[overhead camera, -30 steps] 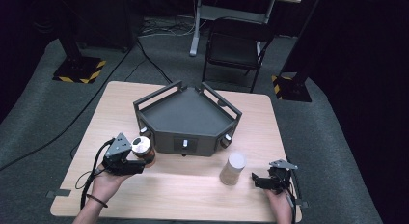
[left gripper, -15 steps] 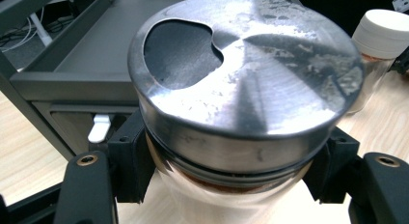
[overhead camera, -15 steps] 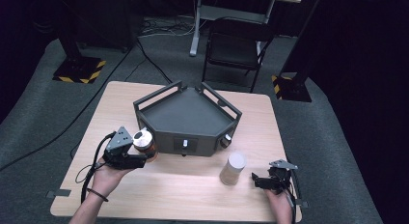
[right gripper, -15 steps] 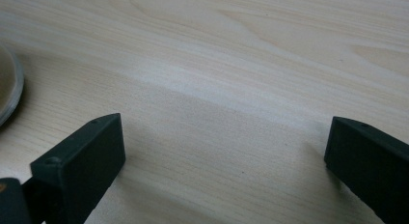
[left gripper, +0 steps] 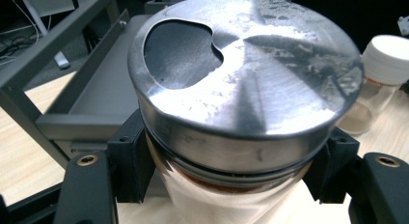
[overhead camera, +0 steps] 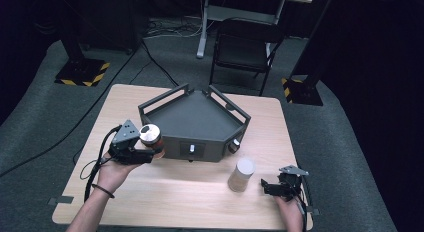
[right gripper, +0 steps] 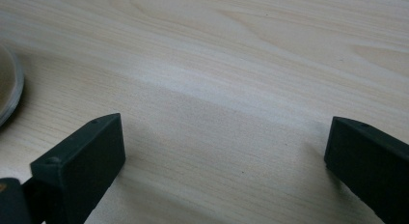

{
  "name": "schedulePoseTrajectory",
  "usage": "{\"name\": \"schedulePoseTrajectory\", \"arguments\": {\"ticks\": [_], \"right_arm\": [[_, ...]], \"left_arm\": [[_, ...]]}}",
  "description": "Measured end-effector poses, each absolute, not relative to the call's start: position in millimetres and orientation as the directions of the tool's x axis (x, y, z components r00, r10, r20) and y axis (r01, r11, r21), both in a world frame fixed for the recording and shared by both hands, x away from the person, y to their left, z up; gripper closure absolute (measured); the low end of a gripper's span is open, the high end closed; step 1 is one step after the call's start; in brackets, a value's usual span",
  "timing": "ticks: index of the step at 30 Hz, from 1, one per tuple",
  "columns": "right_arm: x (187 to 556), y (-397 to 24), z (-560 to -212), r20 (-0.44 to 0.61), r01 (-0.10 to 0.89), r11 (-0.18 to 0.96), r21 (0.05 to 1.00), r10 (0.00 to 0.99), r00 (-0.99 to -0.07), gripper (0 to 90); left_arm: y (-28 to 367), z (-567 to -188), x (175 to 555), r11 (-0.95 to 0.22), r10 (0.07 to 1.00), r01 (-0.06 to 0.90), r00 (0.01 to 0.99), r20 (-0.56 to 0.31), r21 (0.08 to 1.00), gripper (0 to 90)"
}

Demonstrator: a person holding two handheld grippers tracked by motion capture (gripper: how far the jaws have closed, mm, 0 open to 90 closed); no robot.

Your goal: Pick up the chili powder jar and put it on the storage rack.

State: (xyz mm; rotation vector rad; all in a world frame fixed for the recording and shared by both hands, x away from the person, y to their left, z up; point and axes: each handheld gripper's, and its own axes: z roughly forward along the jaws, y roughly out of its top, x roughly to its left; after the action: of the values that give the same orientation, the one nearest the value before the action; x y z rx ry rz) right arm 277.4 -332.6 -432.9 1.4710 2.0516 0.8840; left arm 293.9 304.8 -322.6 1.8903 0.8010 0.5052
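A jar with a brushed metal lid hangs above the table's left side, next to the front left wall of a dark grey five-sided tray. My left gripper is shut on the jar's body just under the lid. In the left gripper view the metal-lidded jar sits between the two black jaws of my left gripper. A second jar with a white lid stands upright in front of the tray, and the white-lidded jar appears behind the held one. My right gripper rests open on the wood right of it, its jaws wide apart with nothing between.
The tray has raised rails and small knobs on its front wall. A black chair stands beyond the table's far edge. Bare wood lies in front of the tray. A rounded jar base shows at the left edge of the right gripper view.
My left gripper has risen off the table with the metal-lidded jar and drifted slightly toward the tray. The right gripper and the white-lidded jar have stayed put.
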Motion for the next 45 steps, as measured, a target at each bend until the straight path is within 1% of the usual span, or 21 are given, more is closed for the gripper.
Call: {"name": "schedulePoseTrajectory", "arguments": {"ticks": [11,16,25,32,45], "right_arm": [[277.4,-332.7,-432.9,-0.001,0.650,0.221,0.727,0.947,-0.320,0.0],[277.5,-332.7,-432.9,-0.001,0.650,0.221,0.727,0.947,-0.321,0.0],[277.6,-332.9,-432.8,-0.001,0.650,0.222,0.727,0.947,-0.322,0.0],[277.7,-332.9,-432.8,-0.001,0.649,0.222,0.727,0.946,-0.323,0.0],[277.8,-333.0,-432.9,-0.002,0.649,0.224,0.727,0.946,-0.324,0.0]], "left_arm": [[294.7,-309.4,311.6,-0.313,0.730,0.308,0.683,0.020,0.898,31.1],[292.8,-304.9,320.2,-0.294,0.735,0.307,0.678,0.009,0.905,31.1],[280.2,-297.0,338.2,-0.301,0.766,0.325,0.643,0.025,0.896,31.1],[272.2,-297.0,349.5,-0.283,0.786,0.339,0.618,0.015,0.897,31.1],[250.8,-301.1,368.0,-0.307,0.804,0.374,0.594,0.029,0.875,31.0]]}}
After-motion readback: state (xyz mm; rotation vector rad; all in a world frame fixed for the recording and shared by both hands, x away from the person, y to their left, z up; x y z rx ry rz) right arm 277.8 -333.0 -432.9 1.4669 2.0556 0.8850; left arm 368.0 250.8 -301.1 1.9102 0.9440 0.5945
